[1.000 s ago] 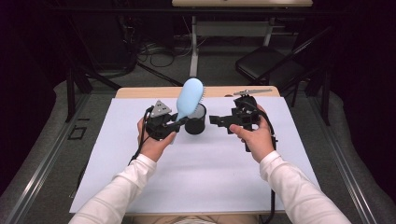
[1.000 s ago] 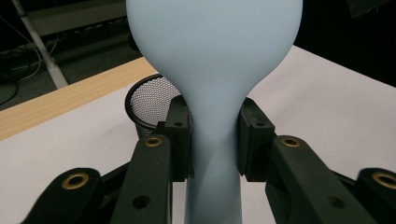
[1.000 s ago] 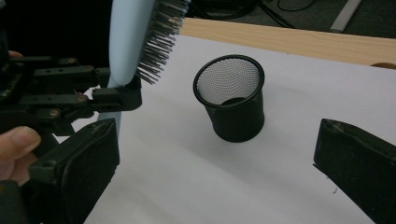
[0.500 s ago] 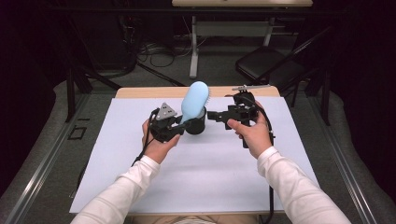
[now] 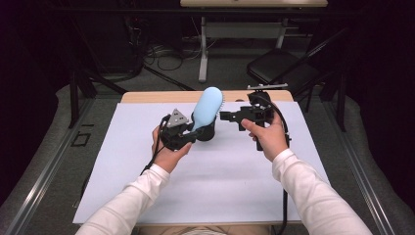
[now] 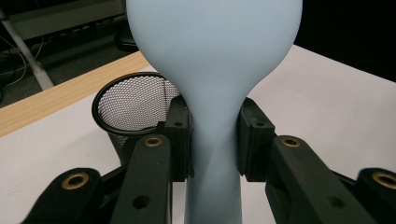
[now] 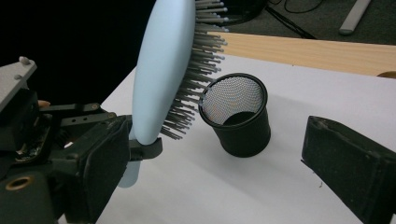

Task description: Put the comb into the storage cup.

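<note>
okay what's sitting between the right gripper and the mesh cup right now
Nothing: in the right gripper view, bare white table cover separates the right gripper from the black mesh cup. The blue hairbrush hangs on the cup's far side.

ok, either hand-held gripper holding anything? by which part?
The left hand-held gripper clamps the light blue hairbrush by the neck of its handle, just below the head. The right hand-held gripper is open and holds nothing.

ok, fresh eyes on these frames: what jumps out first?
The pale blue hairbrush, clamped at its neck by the left tongs and standing head-up near the middle of the white table cover. Just behind it sits a black mesh cup, empty as far as the right gripper view shows. The right tongs hang open beside the cup, holding nothing.
</note>
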